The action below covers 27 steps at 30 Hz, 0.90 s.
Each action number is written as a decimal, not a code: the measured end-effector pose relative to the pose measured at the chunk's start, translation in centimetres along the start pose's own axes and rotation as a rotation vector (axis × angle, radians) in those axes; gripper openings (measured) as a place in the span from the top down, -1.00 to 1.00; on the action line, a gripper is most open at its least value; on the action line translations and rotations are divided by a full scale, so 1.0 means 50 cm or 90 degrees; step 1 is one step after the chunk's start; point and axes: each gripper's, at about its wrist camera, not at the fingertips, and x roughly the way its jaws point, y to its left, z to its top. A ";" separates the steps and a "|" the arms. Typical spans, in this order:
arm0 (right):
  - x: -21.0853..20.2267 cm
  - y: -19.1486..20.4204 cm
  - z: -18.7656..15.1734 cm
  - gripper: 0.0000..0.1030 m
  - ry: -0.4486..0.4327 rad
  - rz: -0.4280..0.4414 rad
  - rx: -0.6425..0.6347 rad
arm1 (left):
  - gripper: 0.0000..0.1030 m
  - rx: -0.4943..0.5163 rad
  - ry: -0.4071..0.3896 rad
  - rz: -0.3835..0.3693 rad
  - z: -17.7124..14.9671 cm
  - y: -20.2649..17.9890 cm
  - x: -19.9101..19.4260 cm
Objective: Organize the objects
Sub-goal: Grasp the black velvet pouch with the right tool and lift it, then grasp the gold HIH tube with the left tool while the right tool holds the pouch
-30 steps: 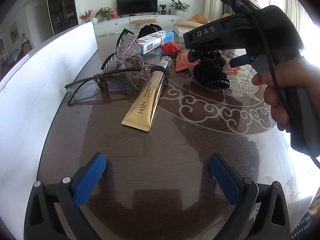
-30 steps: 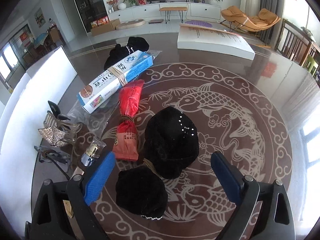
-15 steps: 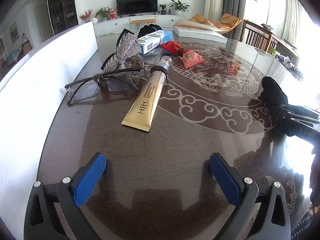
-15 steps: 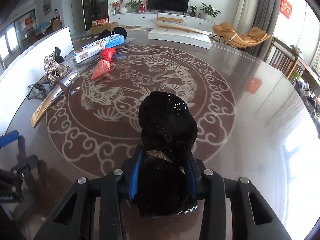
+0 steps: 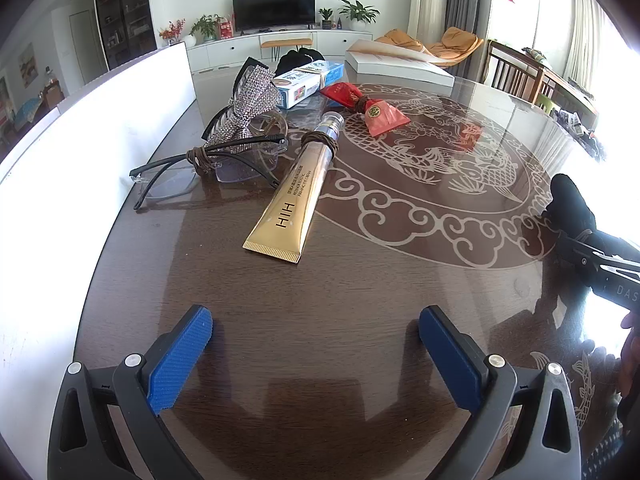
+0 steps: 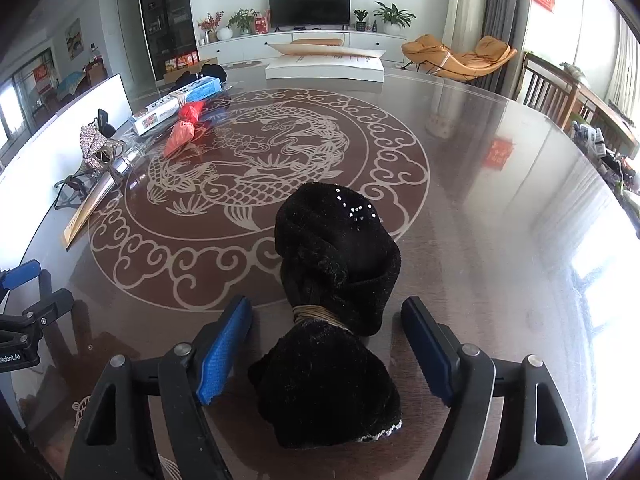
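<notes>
Two grippers, both spread with nothing pinched: right gripper [image 6: 326, 344] straddles the black velvet bundle [image 6: 334, 304], pads clear of it on each side; left gripper [image 5: 316, 354] hovers wide over bare wood. Bundle lies on the glossy round table [image 6: 500, 240], near edge, just off the carp inlay, well apart from the far-left clutter. Step looks like a release after placing; next move calls for backing the right gripper straight out without snagging the fuzz, then picking from the clutter. Bundle is soft, plush, cinched by tan cord, sequins on top. Gold cream tube [image 5: 294, 204] is flat, shiny, crimped; glasses [image 5: 208, 170] are thin-framed; red pouch [image 5: 366, 106] looks crinkly; toothpaste box [image 5: 308, 84] is rigid card.
</notes>
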 end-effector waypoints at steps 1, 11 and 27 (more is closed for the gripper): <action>0.000 0.003 0.000 -0.57 0.000 -0.001 -0.003 | -1.00 0.000 0.000 0.000 -0.001 0.000 -0.003; 0.003 0.012 -0.001 -0.66 -0.001 -0.013 -0.011 | -1.00 0.000 0.000 0.000 -0.001 -0.001 -0.002; 0.003 0.014 -0.001 -0.68 -0.002 -0.017 -0.018 | -1.00 0.000 0.000 0.000 -0.001 0.000 -0.004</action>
